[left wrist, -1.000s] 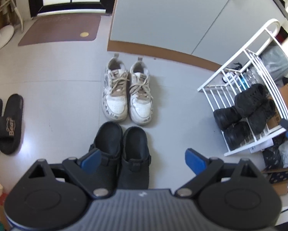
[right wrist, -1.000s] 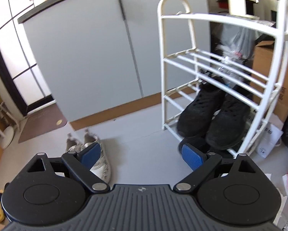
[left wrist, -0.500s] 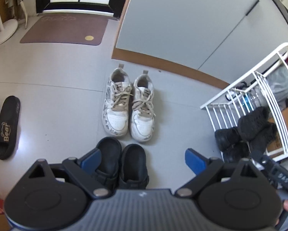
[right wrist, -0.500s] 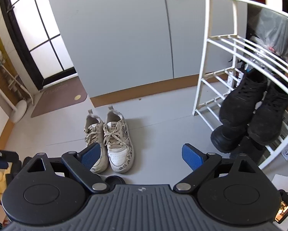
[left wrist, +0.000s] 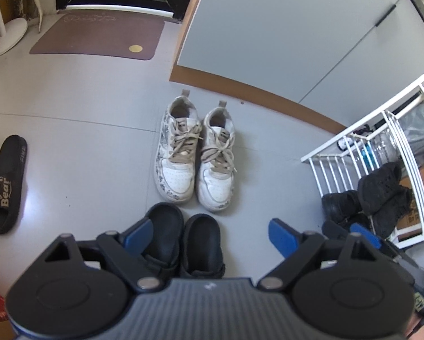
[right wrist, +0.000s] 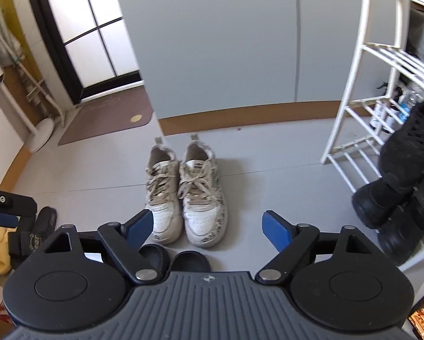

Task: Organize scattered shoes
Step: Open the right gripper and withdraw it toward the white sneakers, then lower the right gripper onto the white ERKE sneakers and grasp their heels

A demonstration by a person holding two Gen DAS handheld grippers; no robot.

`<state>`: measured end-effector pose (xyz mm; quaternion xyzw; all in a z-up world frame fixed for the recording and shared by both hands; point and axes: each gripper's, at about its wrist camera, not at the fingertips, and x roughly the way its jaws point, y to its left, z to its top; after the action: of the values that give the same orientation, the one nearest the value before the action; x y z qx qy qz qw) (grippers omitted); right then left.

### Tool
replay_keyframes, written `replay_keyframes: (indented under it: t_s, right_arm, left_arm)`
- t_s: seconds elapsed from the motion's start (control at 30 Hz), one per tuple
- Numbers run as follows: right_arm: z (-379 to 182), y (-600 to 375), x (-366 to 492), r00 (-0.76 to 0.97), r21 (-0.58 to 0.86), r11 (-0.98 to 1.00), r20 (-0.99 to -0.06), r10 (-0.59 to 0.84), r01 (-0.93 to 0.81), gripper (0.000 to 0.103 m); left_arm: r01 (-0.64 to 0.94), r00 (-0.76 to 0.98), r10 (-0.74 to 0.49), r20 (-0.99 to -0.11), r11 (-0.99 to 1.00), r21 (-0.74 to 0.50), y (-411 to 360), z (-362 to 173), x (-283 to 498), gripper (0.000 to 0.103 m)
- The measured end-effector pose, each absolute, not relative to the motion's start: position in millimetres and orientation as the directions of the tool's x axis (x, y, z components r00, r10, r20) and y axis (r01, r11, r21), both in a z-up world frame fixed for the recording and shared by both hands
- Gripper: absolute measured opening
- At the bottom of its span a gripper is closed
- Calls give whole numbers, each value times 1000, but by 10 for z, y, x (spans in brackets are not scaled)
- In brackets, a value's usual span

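Your left gripper [left wrist: 209, 231] hides the black clogs' [left wrist: 183, 238] heels; the clogs sit just before the white sneakers [left wrist: 196, 160]. Both your grippers, the right gripper [right wrist: 207, 222] too, gape wide though just narrowing, empty, above the sneakers and touching nothing.

Left tool [left wrist: 210, 231] angled steeply down toward the floor, blue fingers [left wrist: 138, 231] spread wide, nothing pinched between the pads. Its jaws have just been closing a touch, yet the gap is broad. Right tool [right wrist: 207, 225] tipped downward too, a bit shallower, blue pads set far apart and gripping nothing; those jaws have just been narrowing as well. From the right wrist view, part of the left tool's black body pokes in at the left edge.
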<state>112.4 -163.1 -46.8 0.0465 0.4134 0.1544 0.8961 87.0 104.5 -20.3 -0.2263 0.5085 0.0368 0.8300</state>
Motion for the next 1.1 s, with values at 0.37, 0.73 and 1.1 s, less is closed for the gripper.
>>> replay_keyframes:
  t_s: [0.37, 0.73, 1.1]
  right_arm:
    - [-809, -1407, 1334, 592, 274, 938, -727, 348, -215, 83]
    - [-1277, -1402, 1602, 621, 235, 957, -728, 291, -173, 83]
    - [-1666, -987, 1787, 600, 216, 949, -736, 314, -232, 67]
  left_arm:
    - [-210, 490, -177, -854, 926, -313, 1032, -307, 1113, 90]
    - [-187, 513, -191, -837, 927, -327, 1243, -931, 1221, 89]
    - [-307, 571, -120, -812, 886, -347, 1697, -1472, 1062, 89]
